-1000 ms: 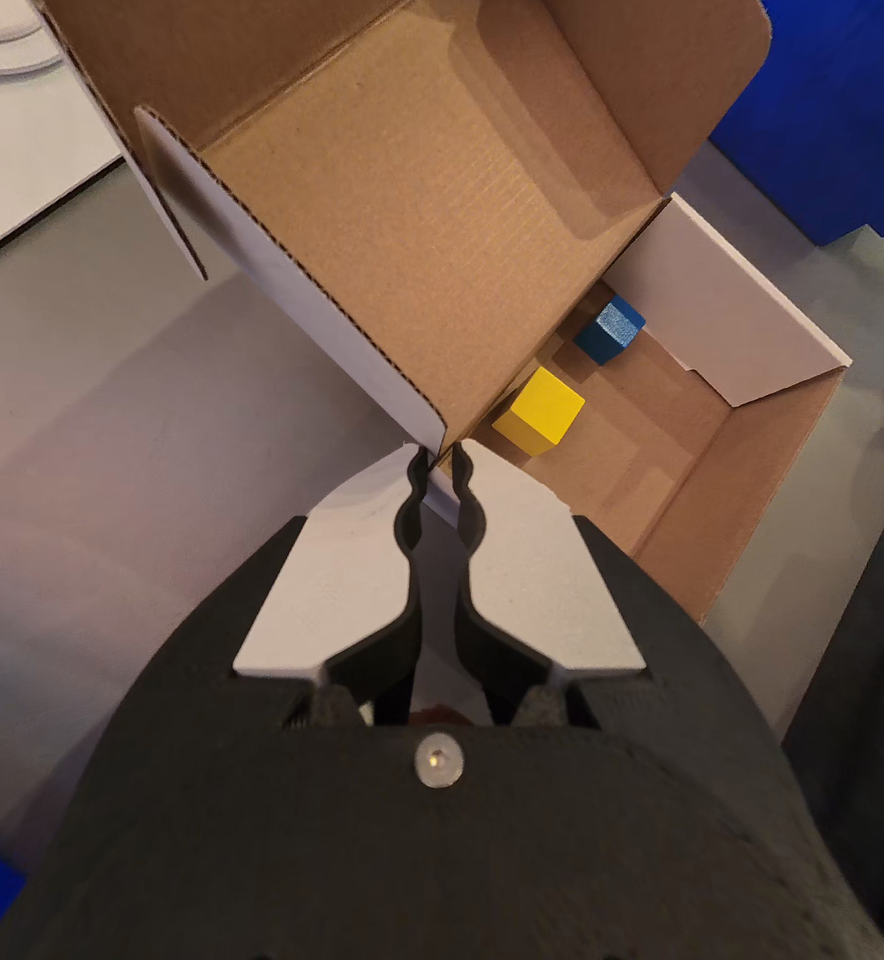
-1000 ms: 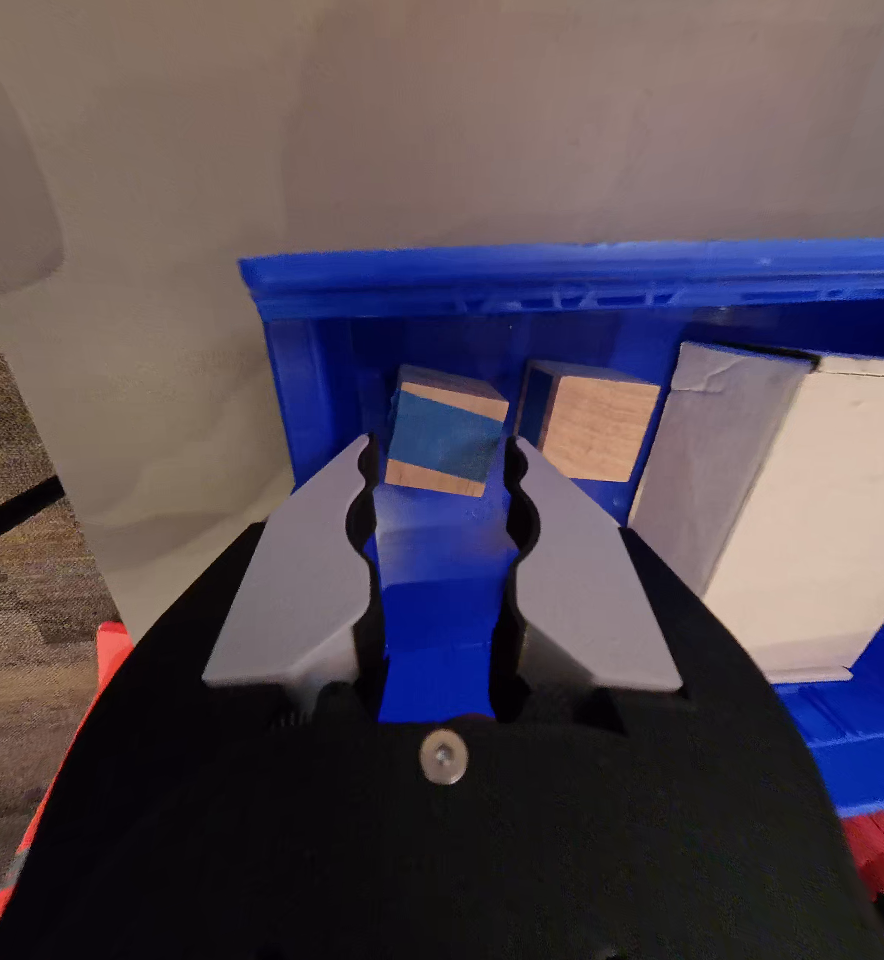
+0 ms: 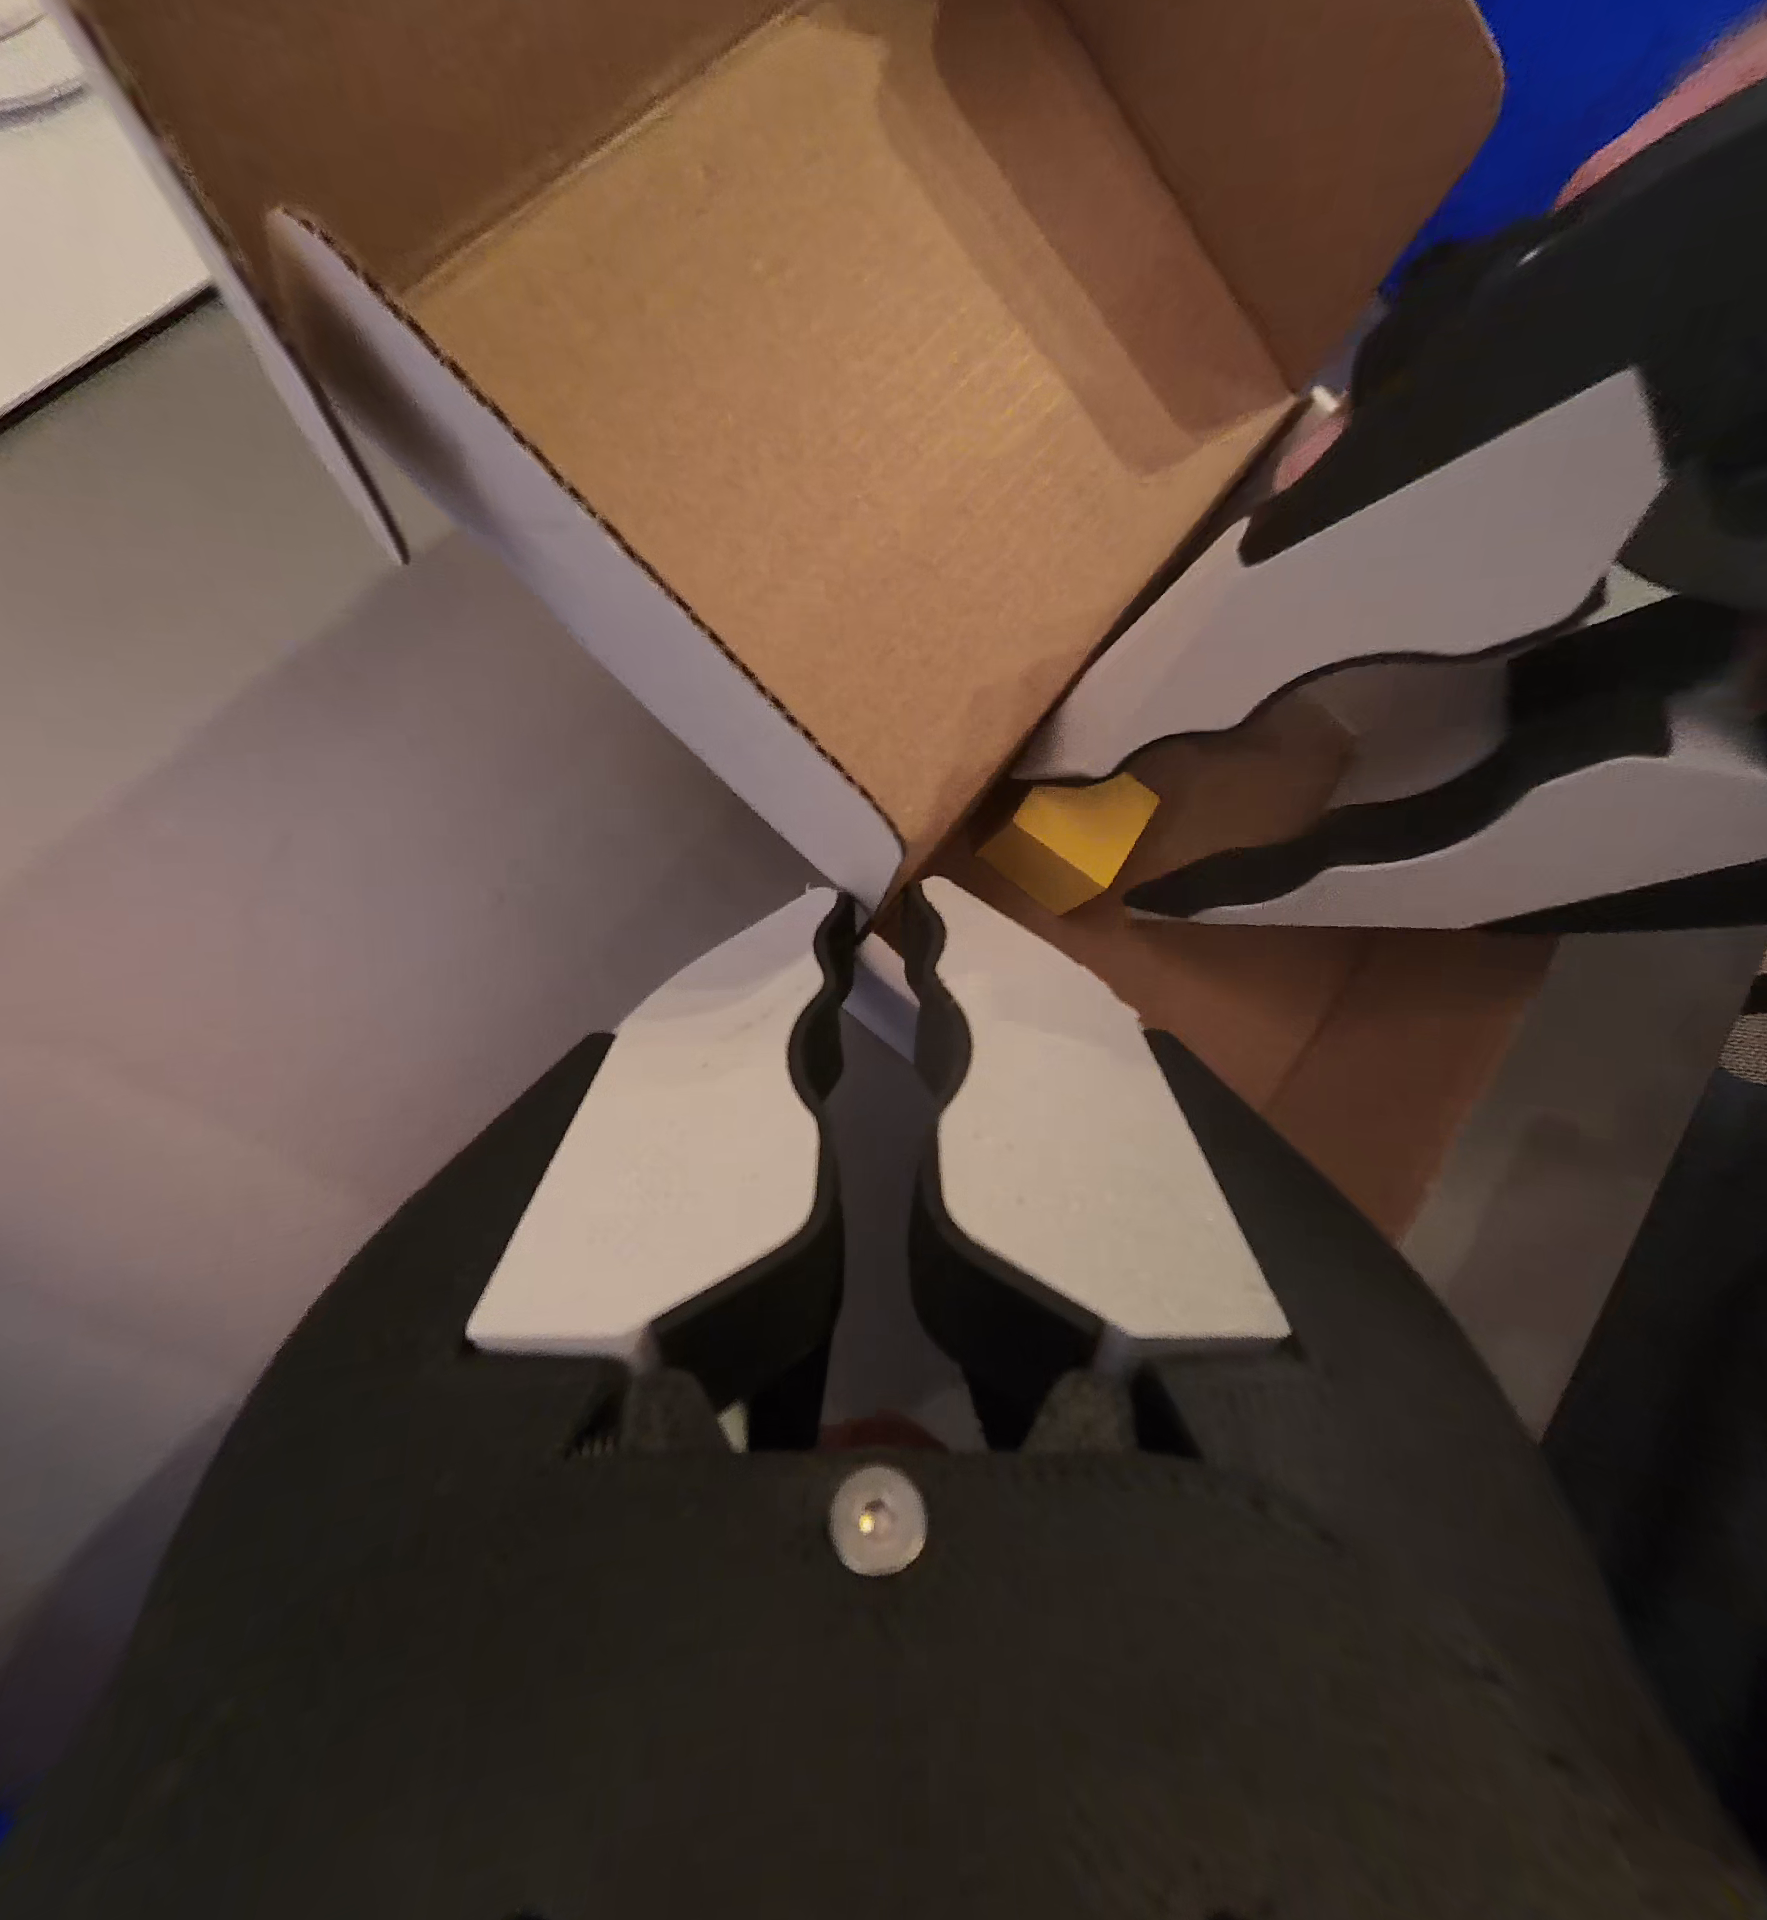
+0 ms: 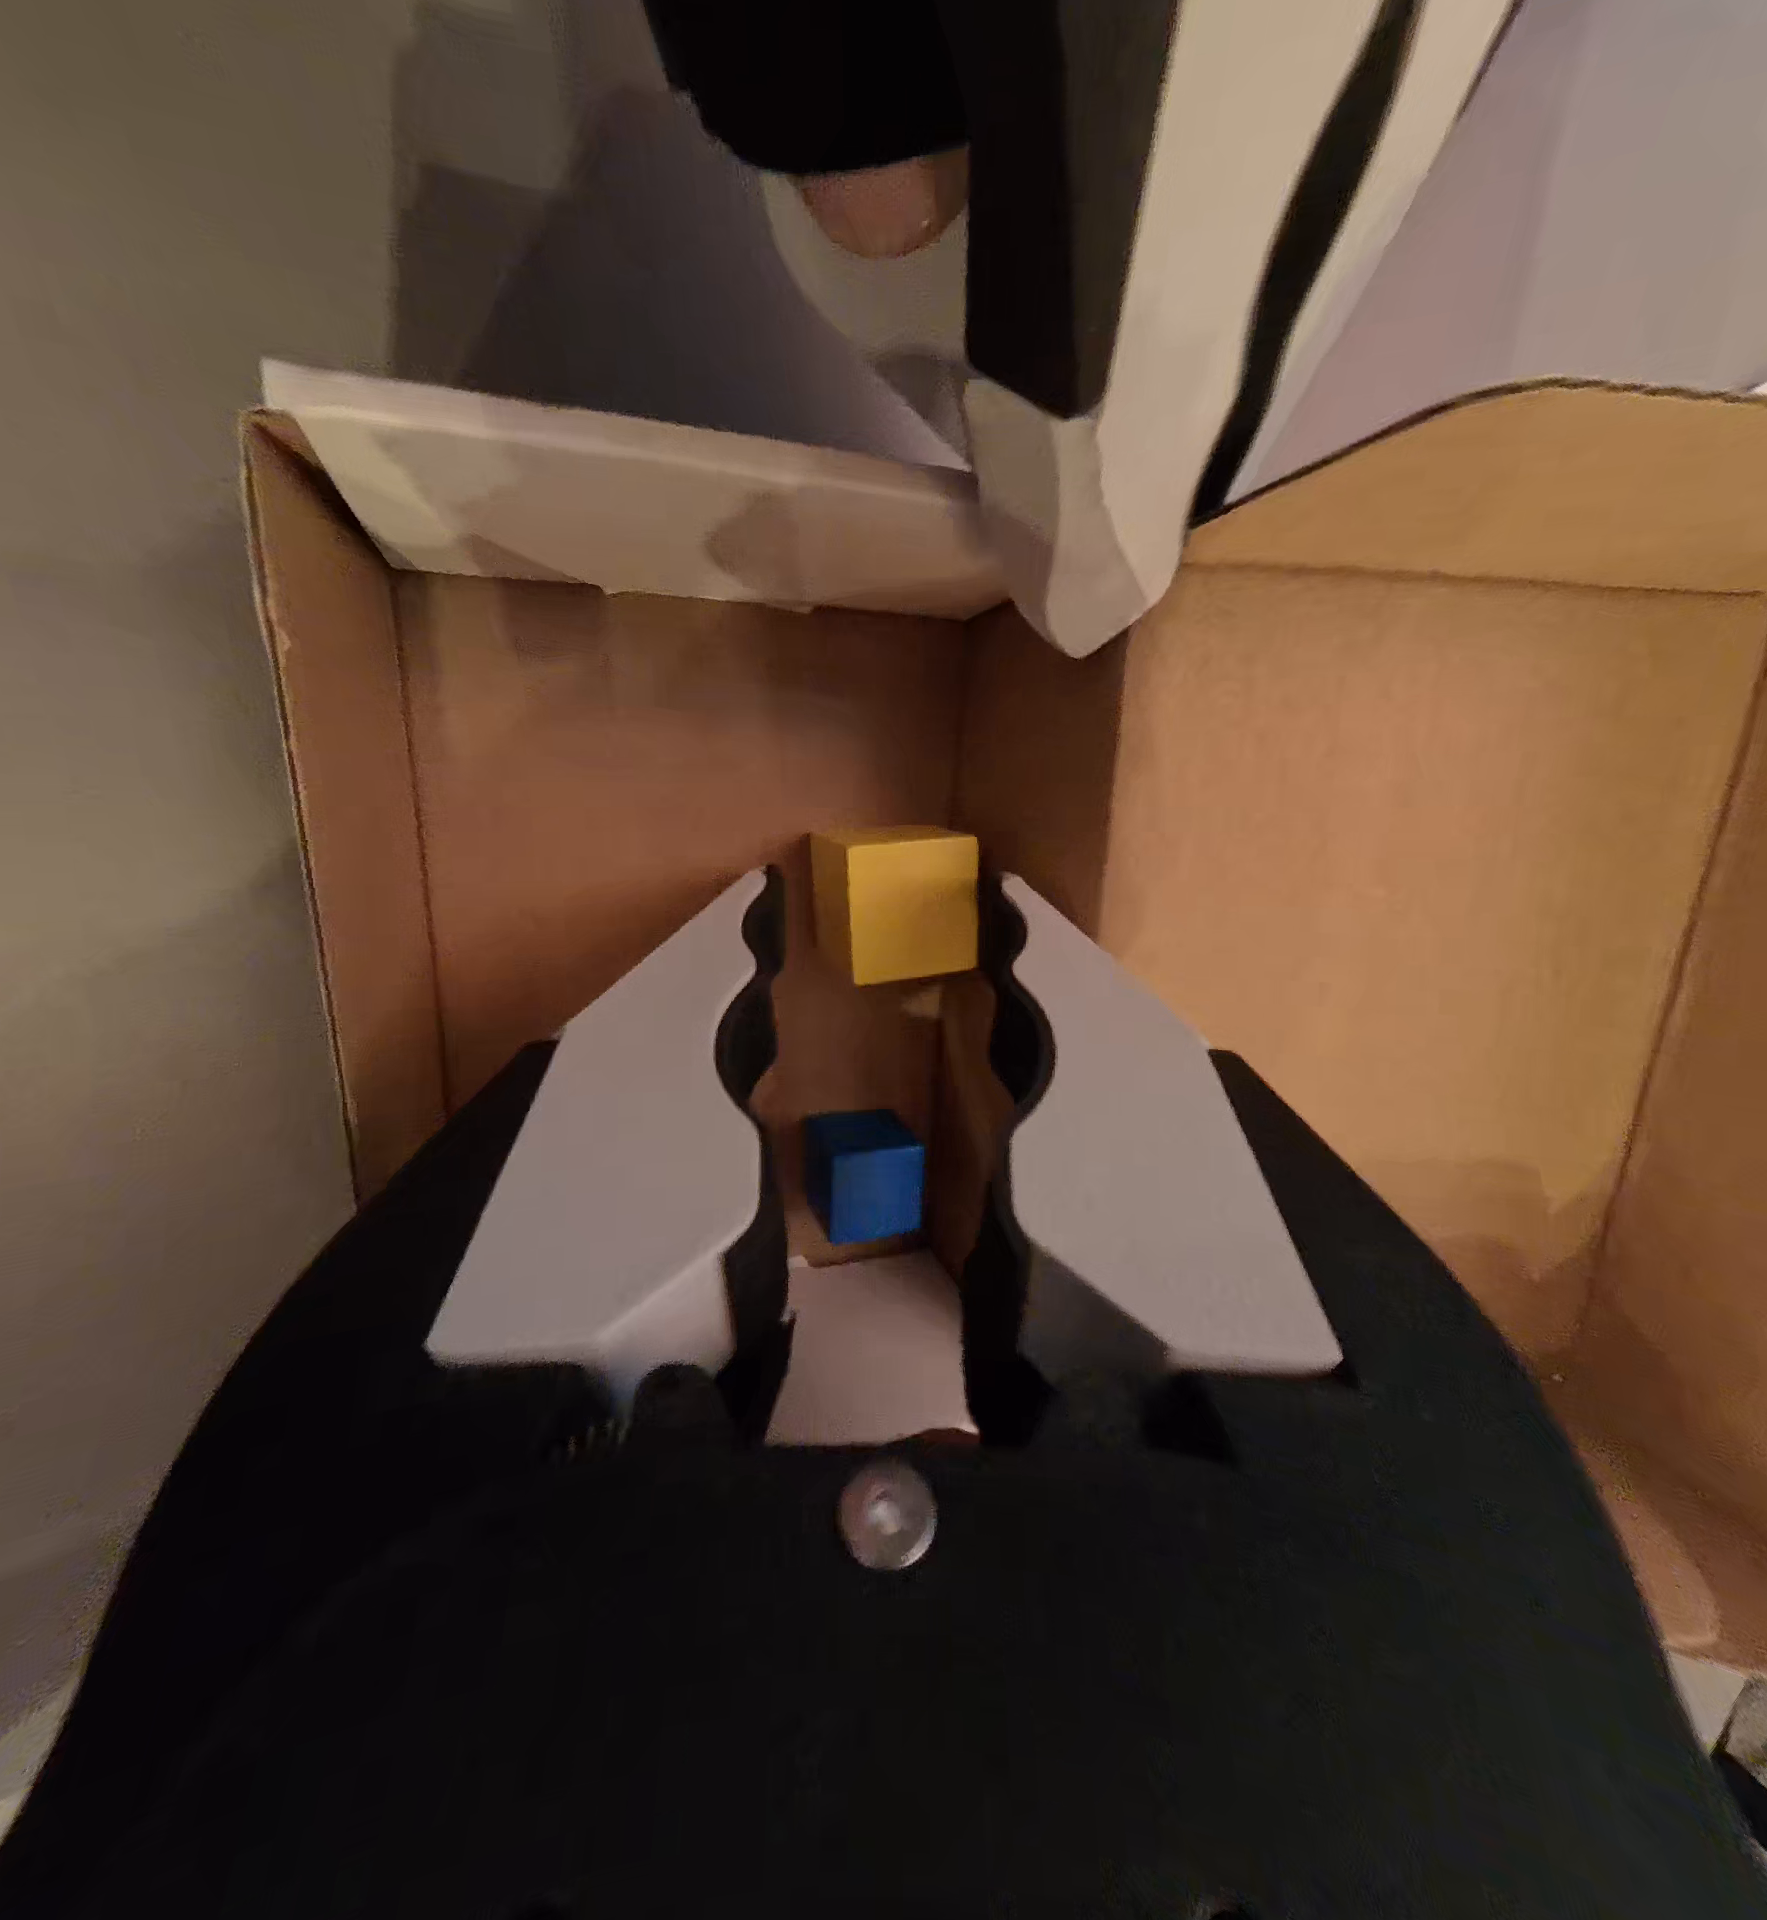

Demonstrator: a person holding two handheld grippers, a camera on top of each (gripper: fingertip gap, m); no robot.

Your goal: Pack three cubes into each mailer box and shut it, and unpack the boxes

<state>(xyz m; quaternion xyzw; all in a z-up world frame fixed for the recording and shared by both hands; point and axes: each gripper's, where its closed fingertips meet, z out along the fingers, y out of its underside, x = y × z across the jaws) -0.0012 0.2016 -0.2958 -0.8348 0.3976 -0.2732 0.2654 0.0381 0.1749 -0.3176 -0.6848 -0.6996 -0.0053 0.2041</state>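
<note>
Reaching for the yellow cube (image 4: 898, 906) inside the open mailer box (image 3: 754, 436)

Left gripper (image 3: 874, 906) is closed narrow on the box corner and holds it in place; right gripper (image 4: 884, 894) is wide, its tips on both sides of the yellow cube but apparently not yet touching. I think it should go a little deeper, centre the cube, then close gently and lift straight up. Blue cube (image 4: 863, 1179) lies nearer, apart from the yellow one. Raised lid and the box wall (image 4: 1378, 831) are close, so there is little room
</note>
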